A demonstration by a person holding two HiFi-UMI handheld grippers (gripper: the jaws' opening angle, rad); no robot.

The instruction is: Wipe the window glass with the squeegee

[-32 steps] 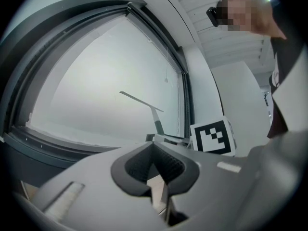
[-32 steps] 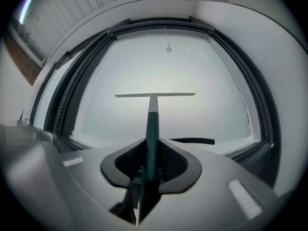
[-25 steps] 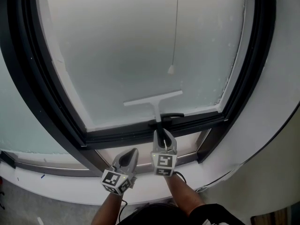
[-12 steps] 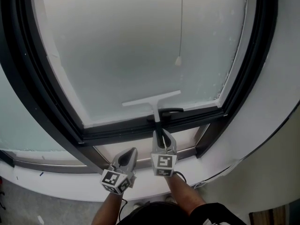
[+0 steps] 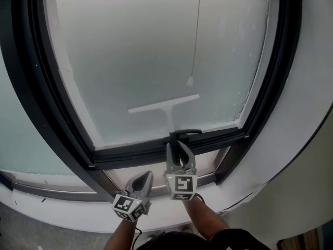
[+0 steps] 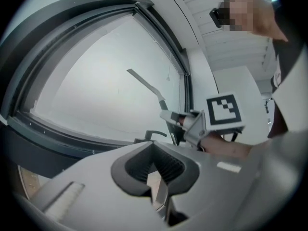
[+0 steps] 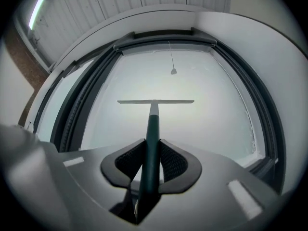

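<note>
The squeegee [image 5: 164,104] has a pale blade and a dark green handle. Its blade lies flat against the lower part of the frosted window glass [image 5: 151,46], tilted slightly up to the right. My right gripper [image 5: 179,151] is shut on the handle just below the sash; in the right gripper view the handle [image 7: 153,138] runs straight out from between the jaws of the right gripper [image 7: 152,159] to the blade [image 7: 155,101]. My left gripper [image 5: 140,183] hangs lower and to the left, shut with nothing in it [image 6: 155,171]. From its view the squeegee [image 6: 144,83] shows against the pane.
A black window handle [image 5: 183,134] sits on the bottom sash right by the squeegee's handle. A thin blind cord with a small pull [image 5: 191,80] hangs just above the blade's right end. The dark window frame [image 5: 47,103] curves round the pane, above a white sill [image 5: 244,191].
The squeegee blade has slid a little up the glass and leftward with my right gripper. My left gripper has dropped slightly lower.
</note>
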